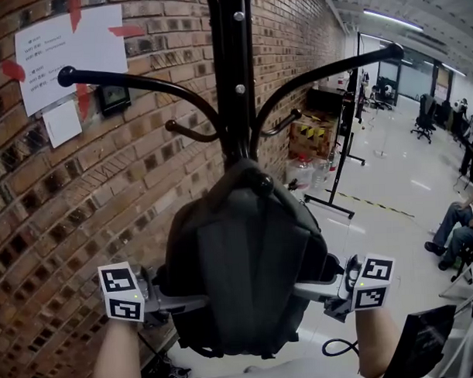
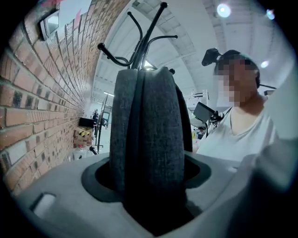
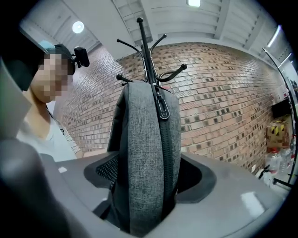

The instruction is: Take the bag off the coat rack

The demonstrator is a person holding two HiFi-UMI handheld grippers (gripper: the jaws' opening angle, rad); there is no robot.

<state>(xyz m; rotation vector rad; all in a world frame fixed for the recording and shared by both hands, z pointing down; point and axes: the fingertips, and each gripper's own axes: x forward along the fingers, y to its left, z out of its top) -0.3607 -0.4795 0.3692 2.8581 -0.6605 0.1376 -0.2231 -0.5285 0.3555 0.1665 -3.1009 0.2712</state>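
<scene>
Bag: a grey fabric bag (image 1: 247, 261) hangs on the black coat rack (image 1: 234, 76). Its top sits against the pole just under the curved hooks, and its body hangs free below.

Coat rack: it stands upright just beside the brick wall (image 1: 82, 197), with paper sheets (image 1: 69, 58) taped to the wall at its left.

Left hand-held gripper (image 1: 177, 303): it points level into the bag's left side, low on the body. In the left gripper view the bag's edge fills the gap between the jaws, and both jaws are pinched on the fabric.

Right hand-held gripper (image 1: 308, 289): it points level into the bag's right side, at about the same height as the other. In the right gripper view the bag's zipped edge stands between the jaws, which press on it from both sides. The zip pull (image 3: 163, 108) is higher up, clear of the jaws.

Bag relative to the grippers: the bag lies between the two, clamped from both flanks, and the coat rack rises behind and above it.

Floor (image 1: 391, 179): pale and glossy, it stretches away to the right of the rack.
</scene>
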